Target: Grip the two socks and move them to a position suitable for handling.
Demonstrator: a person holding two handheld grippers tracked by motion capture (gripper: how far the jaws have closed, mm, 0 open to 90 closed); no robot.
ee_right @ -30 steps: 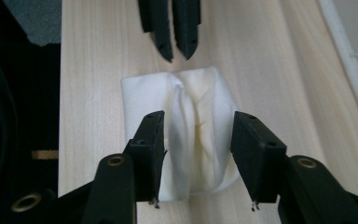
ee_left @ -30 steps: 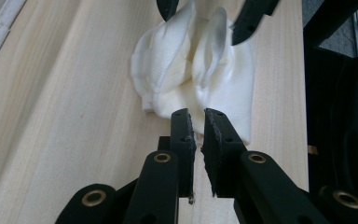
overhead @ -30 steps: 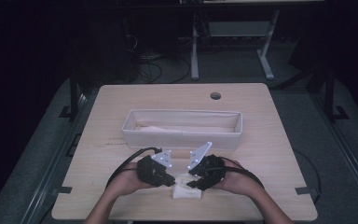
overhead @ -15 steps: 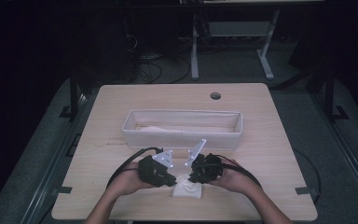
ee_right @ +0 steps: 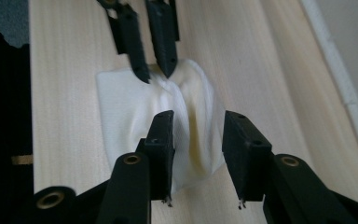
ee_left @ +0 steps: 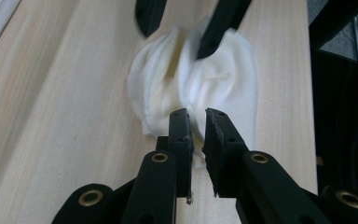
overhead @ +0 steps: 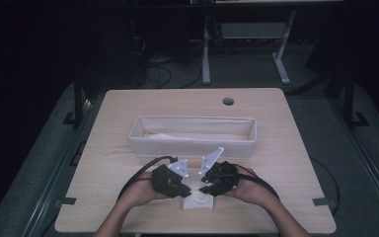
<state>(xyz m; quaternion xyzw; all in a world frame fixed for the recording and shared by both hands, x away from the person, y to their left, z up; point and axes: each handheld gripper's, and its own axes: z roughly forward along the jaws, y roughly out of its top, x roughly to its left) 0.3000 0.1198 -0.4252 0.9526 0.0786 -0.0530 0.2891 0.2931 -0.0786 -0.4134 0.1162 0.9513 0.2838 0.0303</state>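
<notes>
1. The white cloth [ee_left: 193,88] lies bunched on the bench [overhead: 128,207], directly ahead of both my pairs of jaws, which face each other across it.
2. My left gripper [ee_left: 196,123] has its jaws narrow, pinched on a fold at the near edge of the cloth; a ridge of fabric runs up between them.
3. My right gripper [ee_right: 196,128] has just been opening its jaws; they now stand half wide astride a raised pleat, with the pads not pressing on it.
4. I judge the cloth light, soft and limp: it will sag and slide out of a loose pinch, but nothing in it can break. The best hold is on a raised ridge or a hem, taken deep between the pads.
5. The bench is smooth pale wood, so the cloth should drag easily.
6. Beyond my jaws stands a long fabric bin [overhead: 192,148], well apart from the cloth. The room around is dark, with cables on the floor.
</notes>
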